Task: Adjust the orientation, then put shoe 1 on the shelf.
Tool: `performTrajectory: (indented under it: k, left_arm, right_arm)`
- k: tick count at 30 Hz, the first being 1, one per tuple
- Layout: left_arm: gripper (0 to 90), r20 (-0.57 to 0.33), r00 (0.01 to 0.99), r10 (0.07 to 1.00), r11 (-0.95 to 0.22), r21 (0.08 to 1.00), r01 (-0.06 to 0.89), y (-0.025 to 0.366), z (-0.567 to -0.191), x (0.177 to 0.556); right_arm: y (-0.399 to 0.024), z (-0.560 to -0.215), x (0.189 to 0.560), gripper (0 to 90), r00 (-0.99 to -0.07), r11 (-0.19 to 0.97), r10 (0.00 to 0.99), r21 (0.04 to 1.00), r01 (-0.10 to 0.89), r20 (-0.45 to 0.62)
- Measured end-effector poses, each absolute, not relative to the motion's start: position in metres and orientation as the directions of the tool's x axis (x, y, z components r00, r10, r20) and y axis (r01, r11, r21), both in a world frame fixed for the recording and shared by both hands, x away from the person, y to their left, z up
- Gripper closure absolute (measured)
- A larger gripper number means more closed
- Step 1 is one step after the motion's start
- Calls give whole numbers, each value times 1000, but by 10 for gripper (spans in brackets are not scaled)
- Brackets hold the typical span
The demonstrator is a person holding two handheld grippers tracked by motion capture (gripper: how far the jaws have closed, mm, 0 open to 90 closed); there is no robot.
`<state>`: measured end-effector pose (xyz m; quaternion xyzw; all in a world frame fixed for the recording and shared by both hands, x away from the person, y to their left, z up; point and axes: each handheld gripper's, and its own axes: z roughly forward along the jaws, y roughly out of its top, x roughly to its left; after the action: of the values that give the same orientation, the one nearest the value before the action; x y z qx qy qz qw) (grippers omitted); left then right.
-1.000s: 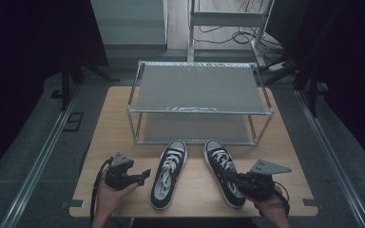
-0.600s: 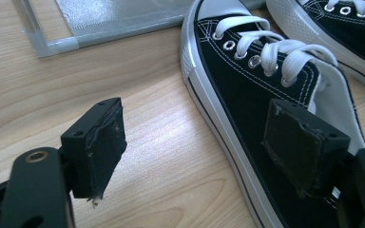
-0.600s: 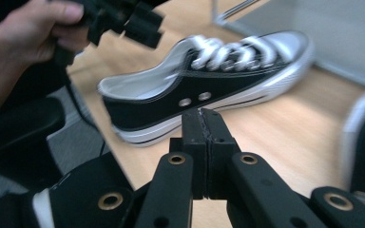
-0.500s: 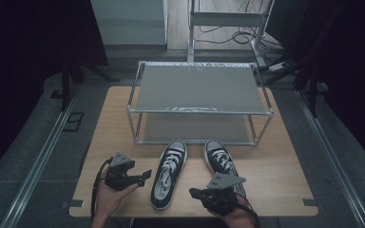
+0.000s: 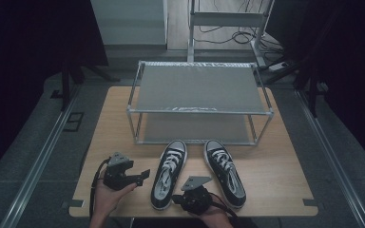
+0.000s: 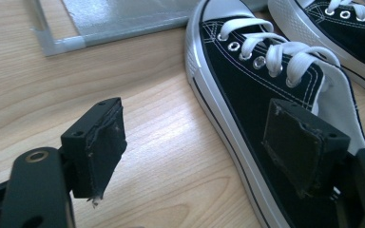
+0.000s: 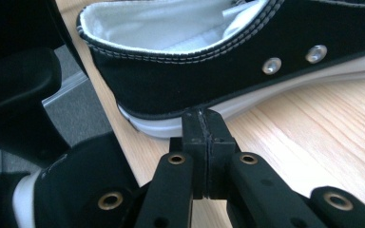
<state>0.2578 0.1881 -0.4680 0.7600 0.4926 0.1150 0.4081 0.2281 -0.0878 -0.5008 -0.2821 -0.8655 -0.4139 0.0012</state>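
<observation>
The right tongs (image 7: 203, 128) are pressed shut on nothing, just before the heel of what is taken to be the left shoe (image 5: 168, 173). The left tongs (image 5: 145, 174) are held wide and empty just beside that shoe's outer side. Both shoes, the right shoe (image 5: 224, 173) included, are set side by side on the tabletop (image 5: 275, 175), toes toward the rack (image 5: 199, 90). Neither shelf is loaded. The work is judged barely begun: each shoe is yet to be gripped and shelved.

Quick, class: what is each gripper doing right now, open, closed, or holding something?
Left gripper: open, holding nothing, beside the left sneaker.
Right gripper: closed, holding nothing.
</observation>
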Motion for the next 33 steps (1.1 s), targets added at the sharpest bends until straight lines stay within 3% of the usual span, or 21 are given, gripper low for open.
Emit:
performTrajectory:
  k: [15, 20, 27, 33]
  left_arm:
    - [214, -255, 488, 835, -158, 738, 656, 196, -463, 256]
    - [212, -271, 507, 818, -156, 744, 649, 193, -460, 254]
    - [191, -295, 556, 777, -179, 743, 645, 182, -452, 252]
    - [173, -290, 595, 750, -246, 712, 657, 163, -450, 256]
  right_arm:
    - [-66, -509, 227, 867, -850, 442, 464, 766, 466, 249]
    - [-88, -487, 225, 797, -837, 389, 497, 803, 451, 229]
    - [-129, -456, 230, 549, -797, 312, 564, 839, 446, 215]
    - [-161, -441, 238, 507, -757, 245, 614, 857, 453, 225]
